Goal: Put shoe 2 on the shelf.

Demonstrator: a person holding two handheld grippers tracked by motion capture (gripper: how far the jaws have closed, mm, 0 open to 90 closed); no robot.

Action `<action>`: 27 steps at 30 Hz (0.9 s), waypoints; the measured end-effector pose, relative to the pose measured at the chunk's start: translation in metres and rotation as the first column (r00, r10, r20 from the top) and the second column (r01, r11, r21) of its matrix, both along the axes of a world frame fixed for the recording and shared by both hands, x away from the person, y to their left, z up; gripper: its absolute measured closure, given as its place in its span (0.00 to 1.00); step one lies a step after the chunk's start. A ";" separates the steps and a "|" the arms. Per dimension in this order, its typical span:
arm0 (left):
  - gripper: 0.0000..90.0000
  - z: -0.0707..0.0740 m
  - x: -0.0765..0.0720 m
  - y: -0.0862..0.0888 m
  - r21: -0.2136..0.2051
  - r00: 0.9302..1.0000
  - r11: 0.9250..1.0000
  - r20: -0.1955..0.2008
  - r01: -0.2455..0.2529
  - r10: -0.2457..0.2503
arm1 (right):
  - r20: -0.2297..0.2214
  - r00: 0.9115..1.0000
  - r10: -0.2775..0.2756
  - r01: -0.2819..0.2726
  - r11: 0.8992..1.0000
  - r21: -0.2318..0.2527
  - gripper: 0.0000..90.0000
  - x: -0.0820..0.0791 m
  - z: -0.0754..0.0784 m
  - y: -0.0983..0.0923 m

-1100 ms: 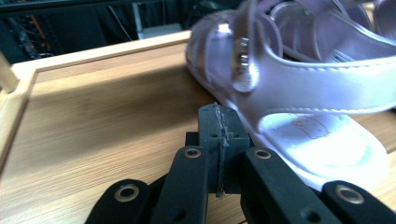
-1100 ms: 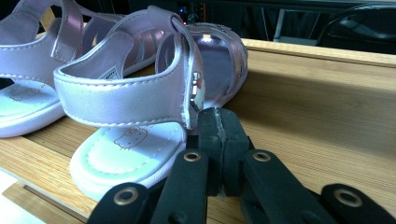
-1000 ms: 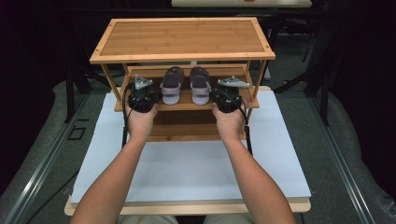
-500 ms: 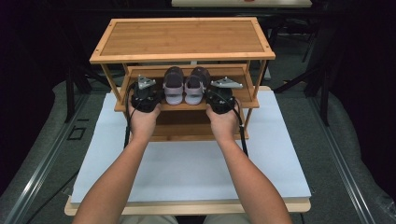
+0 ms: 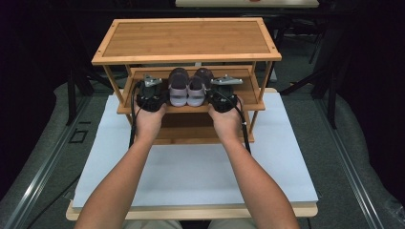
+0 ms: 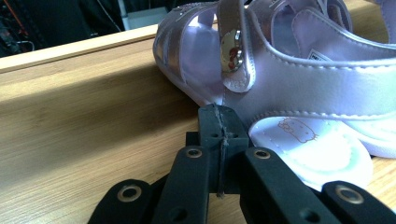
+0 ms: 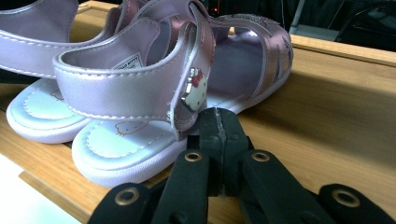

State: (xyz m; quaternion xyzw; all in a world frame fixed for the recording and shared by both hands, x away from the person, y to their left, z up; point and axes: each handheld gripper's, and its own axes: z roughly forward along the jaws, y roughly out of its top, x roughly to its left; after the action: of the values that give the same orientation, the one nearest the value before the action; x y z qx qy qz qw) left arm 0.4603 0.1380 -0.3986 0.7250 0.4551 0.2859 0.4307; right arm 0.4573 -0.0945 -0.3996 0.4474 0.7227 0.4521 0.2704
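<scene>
A: Where do we stand with the sandals point(image 5: 187, 88)?

B: Both sit side by side, touching, on the middle shelf point(image 5: 248, 93) of the rack point(image 5: 186, 40) on the bench point(image 5: 191, 167). Our left claw point(image 6: 219, 126) is shut, empty, its tip against the left sandal's point(image 6: 299, 93) side. Our right claw point(image 7: 218, 128) is shut and empty too, pressed beside the right sandal point(image 7: 140, 93).

A: So what's left?

B: We'd judge the pair is gathered. Perhaps we square them with the shelf edge, then draw both claws back.
</scene>
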 end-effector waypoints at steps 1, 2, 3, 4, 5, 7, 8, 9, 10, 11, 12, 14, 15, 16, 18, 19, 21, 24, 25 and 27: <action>1.00 0.000 0.000 0.000 0.001 1.000 1.000 -0.001 -0.001 0.001 | -0.003 1.000 -0.015 0.015 1.000 -0.010 1.00 0.001 0.000 0.001; 1.00 0.000 0.001 0.001 0.000 1.000 1.000 -0.001 0.002 -0.002 | -0.008 1.000 -0.013 0.013 1.000 -0.010 1.00 0.003 0.000 0.001; 1.00 0.000 0.001 0.002 0.000 1.000 1.000 -0.004 0.006 -0.006 | -0.014 1.000 -0.003 0.003 1.000 -0.001 1.00 0.005 0.000 0.001; 1.00 -0.001 0.002 0.002 -0.006 1.000 1.000 -0.002 0.007 -0.008 | -0.019 1.000 0.009 -0.009 1.000 0.007 1.00 0.006 0.000 0.001; 1.00 -0.001 0.002 0.002 -0.009 1.000 1.000 -0.002 0.009 -0.009 | -0.026 0.999 0.018 -0.018 1.000 0.014 1.00 0.007 -0.001 0.001; 1.00 -0.001 0.003 0.002 -0.009 1.000 1.000 -0.003 0.008 -0.008 | -0.029 0.999 0.019 -0.018 1.000 0.010 1.00 0.010 0.000 0.001; 1.00 -0.001 0.003 0.002 0.001 1.000 1.000 0.001 0.010 -0.010 | -0.031 0.999 0.020 -0.020 1.000 0.002 1.00 0.011 0.001 0.002; 1.00 -0.001 0.004 0.002 0.004 1.000 1.000 -0.002 0.015 -0.015 | -0.034 0.999 0.019 -0.019 1.000 -0.004 1.00 0.012 0.001 0.003; 1.00 -0.001 0.004 0.003 -0.003 1.000 1.000 -0.002 0.017 -0.017 | -0.038 0.999 0.015 -0.016 1.000 -0.015 1.00 0.013 0.002 0.003; 1.00 -0.001 0.004 0.003 -0.007 1.000 1.000 0.000 0.023 -0.023 | -0.040 0.999 0.015 -0.016 1.000 -0.022 1.00 0.014 0.003 0.003; 1.00 -0.002 0.004 0.003 -0.008 1.000 1.000 0.000 0.024 -0.024 | -0.044 0.999 0.013 -0.015 1.000 -0.027 1.00 0.015 0.003 0.003; 1.00 -0.002 0.004 0.003 -0.007 1.000 1.000 0.001 0.023 -0.023 | -0.048 0.999 0.018 -0.019 1.000 -0.016 1.00 0.016 0.002 0.001; 1.00 -0.002 0.004 0.002 -0.007 1.000 1.000 0.003 0.020 -0.020 | -0.051 0.998 0.028 -0.029 1.000 -0.009 1.00 0.017 0.002 0.000; 1.00 -0.002 0.004 0.003 -0.009 1.000 1.000 0.000 0.020 -0.020 | -0.048 0.998 0.028 -0.029 1.000 -0.009 1.00 0.017 0.002 0.000; 1.00 -0.002 0.004 0.003 -0.014 1.000 1.000 -0.002 0.022 -0.022 | -0.043 0.999 0.022 -0.022 1.000 -0.013 1.00 0.016 0.001 0.001; 1.00 -0.002 0.004 0.004 -0.014 1.000 1.000 -0.004 0.023 -0.023 | -0.041 0.999 0.021 -0.021 1.000 -0.012 1.00 0.016 0.001 0.001; 1.00 -0.002 0.004 0.005 -0.024 1.000 0.999 -0.011 0.023 -0.023 | -0.032 0.999 0.015 -0.016 1.000 -0.021 1.00 0.016 0.001 0.002; 1.00 -0.001 0.004 0.006 -0.012 1.000 1.000 -0.010 0.021 -0.021 | -0.018 1.000 0.003 -0.003 1.000 -0.031 1.00 0.016 0.000 0.001; 1.00 -0.002 0.004 0.007 -0.017 1.000 1.000 -0.010 0.018 -0.019 | -0.012 1.000 0.003 -0.004 1.000 -0.024 1.00 0.015 0.000 -0.001; 1.00 -0.001 0.003 0.009 -0.020 1.000 1.000 -0.006 0.021 -0.022 | -0.008 1.000 0.004 -0.005 1.000 -0.022 1.00 0.014 0.001 -0.003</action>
State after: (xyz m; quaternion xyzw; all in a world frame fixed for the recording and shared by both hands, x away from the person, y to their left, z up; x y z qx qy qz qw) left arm 0.4632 0.1469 -0.3996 0.7265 0.4514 0.2745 0.4394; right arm 0.4717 -0.0971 -0.3989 0.4445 0.7297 0.4429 0.2716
